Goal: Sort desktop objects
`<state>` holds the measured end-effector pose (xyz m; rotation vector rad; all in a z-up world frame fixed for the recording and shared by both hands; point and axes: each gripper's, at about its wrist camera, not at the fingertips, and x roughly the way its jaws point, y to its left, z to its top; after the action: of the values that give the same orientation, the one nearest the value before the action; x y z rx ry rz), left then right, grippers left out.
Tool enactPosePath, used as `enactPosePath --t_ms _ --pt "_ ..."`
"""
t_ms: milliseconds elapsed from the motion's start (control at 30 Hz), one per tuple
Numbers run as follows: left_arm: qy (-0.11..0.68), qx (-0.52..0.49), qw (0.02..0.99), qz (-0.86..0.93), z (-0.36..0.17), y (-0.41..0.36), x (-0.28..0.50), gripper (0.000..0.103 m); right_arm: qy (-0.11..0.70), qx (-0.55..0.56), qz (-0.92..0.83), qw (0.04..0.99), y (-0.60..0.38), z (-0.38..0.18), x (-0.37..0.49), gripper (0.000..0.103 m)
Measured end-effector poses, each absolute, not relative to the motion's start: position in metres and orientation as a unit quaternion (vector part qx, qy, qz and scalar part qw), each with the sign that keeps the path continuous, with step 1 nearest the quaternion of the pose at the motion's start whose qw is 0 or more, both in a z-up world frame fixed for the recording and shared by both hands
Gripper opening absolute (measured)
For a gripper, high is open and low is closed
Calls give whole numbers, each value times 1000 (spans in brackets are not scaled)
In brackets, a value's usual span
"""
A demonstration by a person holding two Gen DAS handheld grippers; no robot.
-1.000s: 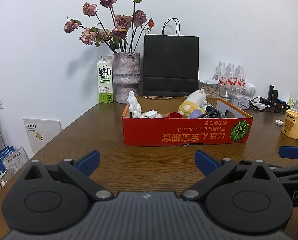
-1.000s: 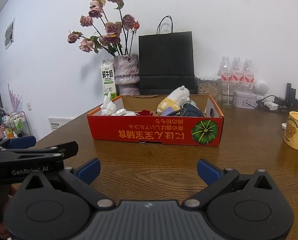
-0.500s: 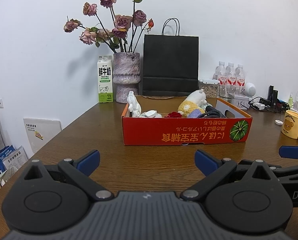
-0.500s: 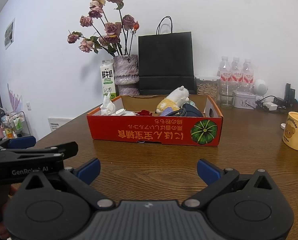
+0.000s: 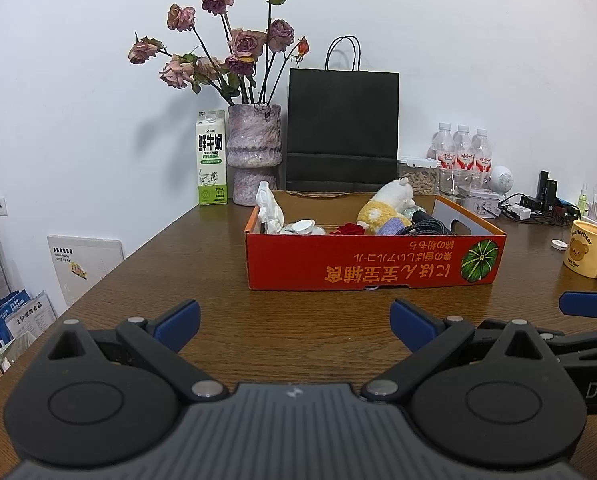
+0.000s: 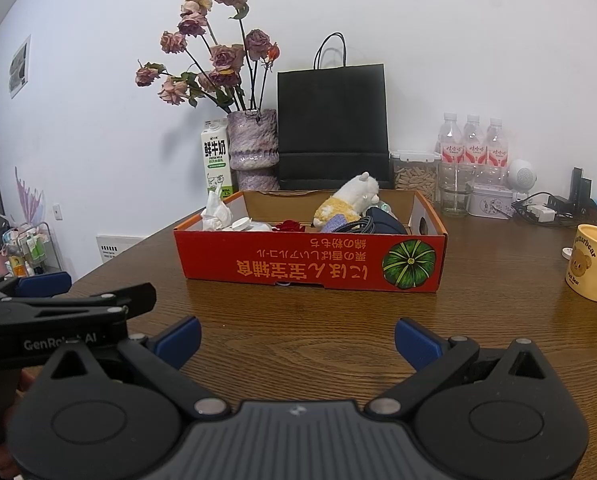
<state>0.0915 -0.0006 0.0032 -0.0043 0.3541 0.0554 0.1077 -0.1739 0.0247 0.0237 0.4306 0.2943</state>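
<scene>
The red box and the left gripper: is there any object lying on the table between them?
No. In the left wrist view only bare wooden table lies between the open left gripper and the red box.

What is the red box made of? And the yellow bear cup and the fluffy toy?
The red box looks like printed cardboard: brown inner walls, folded edges. The yellow bear cup seems glazed ceramic, smooth and slightly shiny, though plastic is possible. The fluffy toy appears to be soft plush fabric with fuzzy pile.

Your two wrist views sit low over the counter, side by side, both facing the red box straight ahead of each gripper, near; each glimpses the other at its edge.
</scene>
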Motion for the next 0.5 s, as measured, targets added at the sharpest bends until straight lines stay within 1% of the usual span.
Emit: enactPosePath --t_ms 500 --pt "177 -3 984 28 3 1 91 103 214 12 146 966 -173 24 107 103"
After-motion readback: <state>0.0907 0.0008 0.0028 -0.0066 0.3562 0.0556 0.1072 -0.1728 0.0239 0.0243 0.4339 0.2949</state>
